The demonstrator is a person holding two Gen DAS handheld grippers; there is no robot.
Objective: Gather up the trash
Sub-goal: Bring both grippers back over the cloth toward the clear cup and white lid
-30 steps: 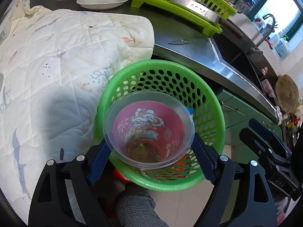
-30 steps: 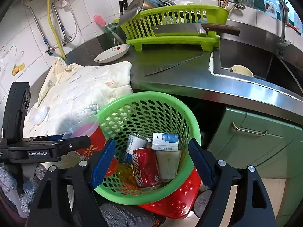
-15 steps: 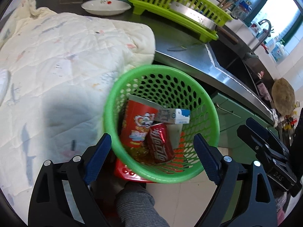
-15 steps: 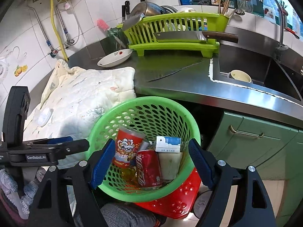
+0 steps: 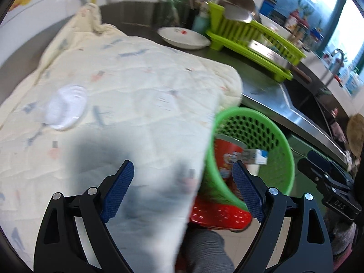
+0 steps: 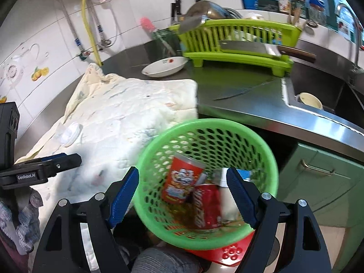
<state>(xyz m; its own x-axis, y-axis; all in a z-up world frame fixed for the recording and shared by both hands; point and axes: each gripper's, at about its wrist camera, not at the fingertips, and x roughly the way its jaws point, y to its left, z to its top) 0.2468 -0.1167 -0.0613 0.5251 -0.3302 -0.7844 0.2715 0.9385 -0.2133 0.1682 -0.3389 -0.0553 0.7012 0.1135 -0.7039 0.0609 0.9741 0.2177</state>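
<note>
While the left gripper (image 5: 183, 185) hangs over the cream quilt (image 5: 127, 104) with its blue pads spread wide and nothing between them, the right gripper (image 6: 183, 193) points down at the green basket (image 6: 254, 136), its pads also apart and gripping nothing. In the right wrist view the basket's rim and contents show between the right gripper's fingers, but the pads do not press on them.

Inside the basket stand a red paper cup (image 6: 184, 179) with a cartoon print, a red drink can (image 6: 207, 207) touching the cup's right side, and a white and blue carton (image 5: 256, 155) behind them. The basket sits on a red perforated stool (image 6: 229, 252) just beside the edge of the quilt, below the steel counter (image 6: 245, 104).

A clear plastic lid (image 5: 66, 107) lies on the quilt, well apart from the basket. Farther back on the counter are a white dish (image 6: 163, 67) and a lime dish rack (image 6: 236, 43) with a cleaver (image 6: 248, 47) laid across its front. A small cup (image 6: 310, 100) sits in the sink. A grey trouser knee (image 5: 206, 252) shows under the left gripper.
</note>
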